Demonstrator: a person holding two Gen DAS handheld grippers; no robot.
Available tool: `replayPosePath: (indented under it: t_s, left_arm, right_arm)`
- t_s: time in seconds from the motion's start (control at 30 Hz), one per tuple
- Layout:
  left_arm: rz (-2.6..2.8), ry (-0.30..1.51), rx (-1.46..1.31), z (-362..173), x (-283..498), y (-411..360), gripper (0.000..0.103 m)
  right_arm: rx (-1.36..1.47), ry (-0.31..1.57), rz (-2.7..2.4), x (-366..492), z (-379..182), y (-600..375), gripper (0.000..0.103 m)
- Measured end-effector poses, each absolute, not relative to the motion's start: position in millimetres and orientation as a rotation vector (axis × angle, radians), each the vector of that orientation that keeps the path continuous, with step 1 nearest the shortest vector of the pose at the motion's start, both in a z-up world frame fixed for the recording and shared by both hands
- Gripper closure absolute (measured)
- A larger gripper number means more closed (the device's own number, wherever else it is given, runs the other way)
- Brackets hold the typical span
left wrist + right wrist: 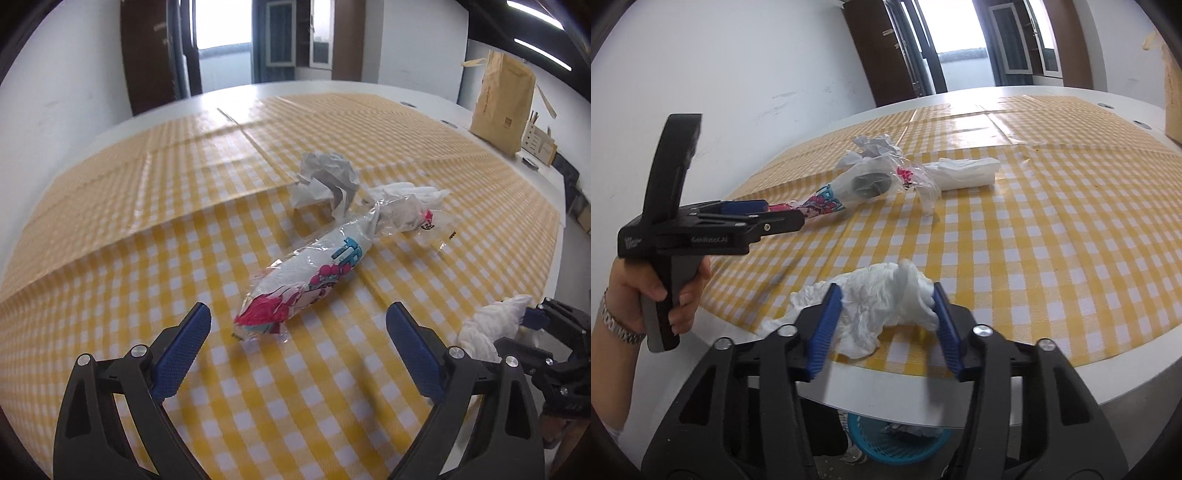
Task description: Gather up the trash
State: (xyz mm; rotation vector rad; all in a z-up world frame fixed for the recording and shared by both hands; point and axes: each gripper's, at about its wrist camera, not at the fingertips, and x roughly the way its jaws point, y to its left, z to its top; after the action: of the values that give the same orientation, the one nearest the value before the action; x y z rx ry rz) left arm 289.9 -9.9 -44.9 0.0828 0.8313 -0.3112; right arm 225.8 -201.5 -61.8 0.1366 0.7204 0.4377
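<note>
A printed plastic wrapper (306, 278) lies on the yellow checked tablecloth (147, 236), just ahead of my open left gripper (297, 317). Behind it lie a crumpled grey paper (327, 177) and a white tissue (406, 194). In the right wrist view my right gripper (886, 299) has its jaws around a crumpled white tissue (882, 295) at the table's near edge, both pads touching it. The left gripper (768, 212) shows there at the left, by the wrapper (827, 199). The grey paper (877, 142) and folded tissue (964, 173) lie beyond.
A blue basket (897, 439) with scraps sits on the floor under the table edge. A brown paper bag (502, 103) stands at the table's far right. White table rim (997, 391) borders the cloth.
</note>
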Motion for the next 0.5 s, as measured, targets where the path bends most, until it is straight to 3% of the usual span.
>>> replayPosePath:
  t_s: [0.13, 0.27, 0.33, 0.4, 0.5]
  left_arm:
    - [-0.318, 0.855, 0.135, -53.4, 304.6, -13.2, 0.021]
    - [-0.308, 0.86, 0.119, -57.4, 305.0, -9.9, 0.056]
    - [-0.324, 0.847, 0.097, -55.5, 298.2, -8.4, 0.06]
    - [-0.315, 0.848, 0.092, -55.0, 289.0, -8.5, 0.07]
    - [-0.298, 0.828, 0.038, -50.5, 269.9, -5.4, 0.071]
  right_arm:
    - [0.138, 0.721, 0.445, 228.0, -62.6, -204.9, 0.085]
    - [0.136, 0.684, 0.454, 222.0, -56.0, -206.8, 0.091]
    - [0.134, 0.676, 0.454, 220.4, -53.3, -207.6, 0.092]
    - [0.136, 0.672, 0.449, 220.9, -52.0, -208.4, 0.092]
    - [0.134, 0.665, 0.451, 217.2, -48.6, -209.1, 0.092]
